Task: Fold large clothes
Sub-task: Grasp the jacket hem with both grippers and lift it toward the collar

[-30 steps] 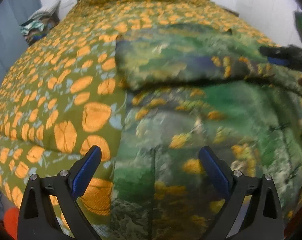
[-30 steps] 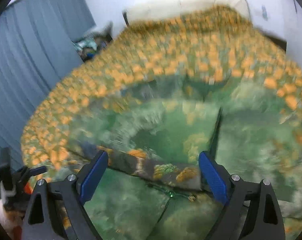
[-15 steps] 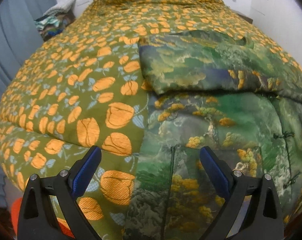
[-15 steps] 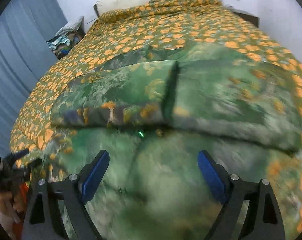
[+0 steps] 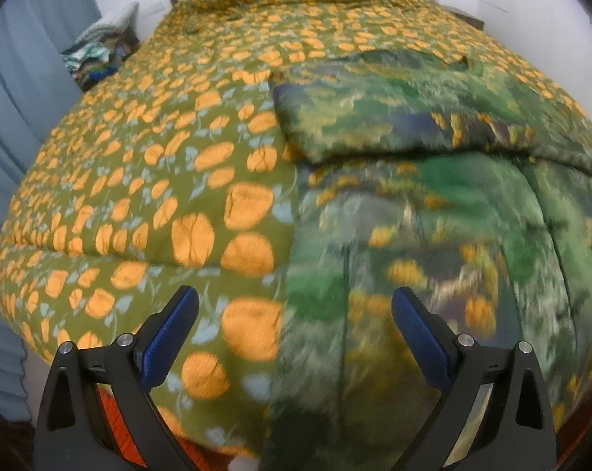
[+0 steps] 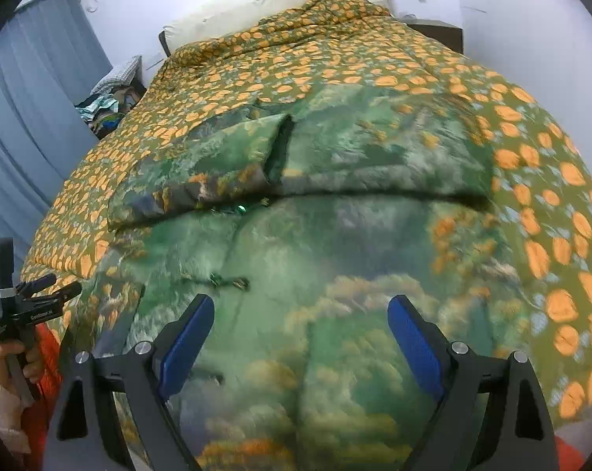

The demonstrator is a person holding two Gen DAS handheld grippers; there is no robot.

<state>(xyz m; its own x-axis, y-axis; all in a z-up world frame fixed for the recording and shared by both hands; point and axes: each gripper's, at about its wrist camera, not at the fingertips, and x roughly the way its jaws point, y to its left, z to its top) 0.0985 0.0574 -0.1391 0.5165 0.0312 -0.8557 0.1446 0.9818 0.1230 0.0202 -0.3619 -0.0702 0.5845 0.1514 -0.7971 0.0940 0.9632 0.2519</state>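
A large green garment (image 6: 335, 243) printed with trees and orange foliage lies spread on the bed. Its far part is folded toward me, both sleeves lying across the body as a thick band (image 6: 296, 172). In the left wrist view the same garment (image 5: 433, 235) fills the right half, its left edge running down the quilt. My left gripper (image 5: 294, 314) hangs open above that left edge, nothing between its pads. My right gripper (image 6: 300, 322) is open above the garment's near part, empty. The left gripper (image 6: 66, 288) also shows at the right wrist view's left edge, held by a hand.
The bed is covered by an olive quilt with orange flowers (image 5: 158, 165). A cream pillow (image 6: 272, 4) lies at the headboard. A pile of clothes (image 6: 111, 102) sits beside blue curtains (image 6: 29, 117) on the left. A white wall (image 6: 531, 31) stands to the right.
Both grippers pulled back toward the foot of the bed, the right one much more, and it has come level. The sleeves it was over now lie folded far ahead. Both stayed open.
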